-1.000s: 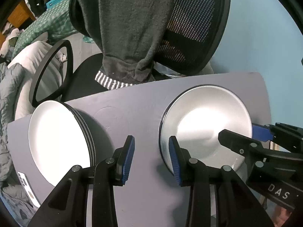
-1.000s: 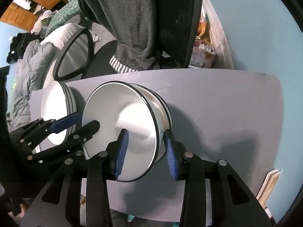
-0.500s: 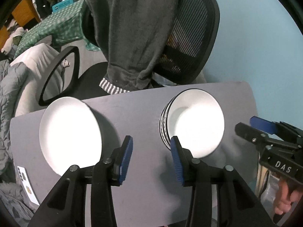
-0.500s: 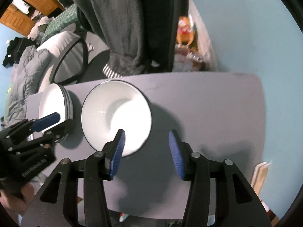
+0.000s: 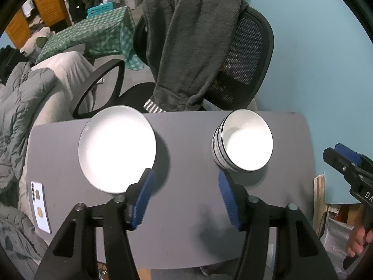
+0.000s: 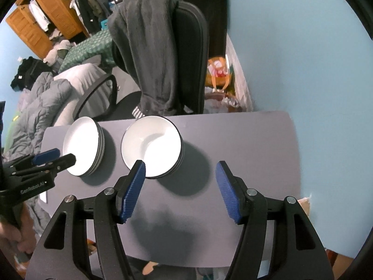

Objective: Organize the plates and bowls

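On the grey table (image 5: 186, 233) stand 2 stacks of white dishes, well apart from each other. The stack of plates (image 5: 116, 149) is near the table's edge on the side of the bed with the grey quilt (image 5: 21, 107). The stack of bowls (image 5: 244, 144) with dark rims is nearer the side of the blue wall (image 5: 326, 70).

The left gripper (image 5: 185, 200) hangs above the near part of the table with its blue pads spread apart, holding nothing. The right gripper (image 6: 179, 189) hangs there too, its fingers also wide apart and empty.

Behind the table is a black office chair (image 5: 244, 58) with a dark grey robe (image 5: 193, 46) over its back. A white phone (image 5: 40, 207) lies on the table near the plates.
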### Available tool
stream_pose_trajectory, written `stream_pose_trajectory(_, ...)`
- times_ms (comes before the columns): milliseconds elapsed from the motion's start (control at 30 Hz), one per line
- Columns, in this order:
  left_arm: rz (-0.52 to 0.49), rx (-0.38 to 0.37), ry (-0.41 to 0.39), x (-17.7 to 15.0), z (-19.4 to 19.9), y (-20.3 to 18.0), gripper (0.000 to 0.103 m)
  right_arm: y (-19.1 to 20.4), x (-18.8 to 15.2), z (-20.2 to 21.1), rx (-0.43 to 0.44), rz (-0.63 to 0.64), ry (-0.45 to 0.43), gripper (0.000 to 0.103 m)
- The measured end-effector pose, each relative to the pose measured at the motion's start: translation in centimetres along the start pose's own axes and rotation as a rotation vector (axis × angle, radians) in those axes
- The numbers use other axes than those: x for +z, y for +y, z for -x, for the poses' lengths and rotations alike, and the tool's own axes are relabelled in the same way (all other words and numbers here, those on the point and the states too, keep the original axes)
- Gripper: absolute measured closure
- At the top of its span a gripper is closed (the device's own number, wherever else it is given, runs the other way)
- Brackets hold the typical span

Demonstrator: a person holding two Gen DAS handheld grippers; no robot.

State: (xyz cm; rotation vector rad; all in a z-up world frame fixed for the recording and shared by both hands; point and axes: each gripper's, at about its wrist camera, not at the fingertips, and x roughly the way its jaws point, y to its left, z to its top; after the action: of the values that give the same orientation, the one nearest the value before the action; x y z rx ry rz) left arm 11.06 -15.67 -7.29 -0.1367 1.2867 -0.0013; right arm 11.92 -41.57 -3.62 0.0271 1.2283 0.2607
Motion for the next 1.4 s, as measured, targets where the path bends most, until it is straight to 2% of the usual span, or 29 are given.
stream_pose_trajectory(33, 0.005, 0.002, -0.002, -0.3, 0.3, 0.1, 0.032, 0.1, -0.2, 0.2, -0.007, 0.008, -0.009, 0.036)
stream_pose_trajectory(433, 0.080, 0.003, 0.036, -1.9, 0.6, 0.8, 0.032, -0.6, -1.1, 0.2, 0.036, 0.001, 0.028, 0.034)
stream_pose_trajectory(633, 0.083, 0.031, 0.030, -1.7, 1.0, 0.9, 0.032, -1.1, -1.0, -0.4, 0.033, 0.017, 0.046, 0.034)
stream_pose_trajectory(800, 0.090, 0.010, 0.041, -1.0, 0.2, 1.1, 0.032, -0.7, -0.3, -1.1, 0.022, 0.058, 0.052, 0.034)
stream_pose_trajectory(1000, 0.054, -0.039, 0.057, 0.8, -1.7, 0.2, 0.032, -0.5, 1.0, -4.0, 0.031, 0.088, 0.090, 0.033)
stream_pose_trajectory(1133, 0.022, -0.060, 0.087, 2.2, -4.3, -1.0, 0.032, -0.5, 2.1, -6.6, 0.054, 0.108, 0.124, 0.033)
stream_pose_trajectory(1400, 0.062, -0.101, 0.162, 4.2, -9.5, -2.2, 0.032, -0.5, 3.4, -12.2, 0.071, 0.164, 0.230, 0.033)
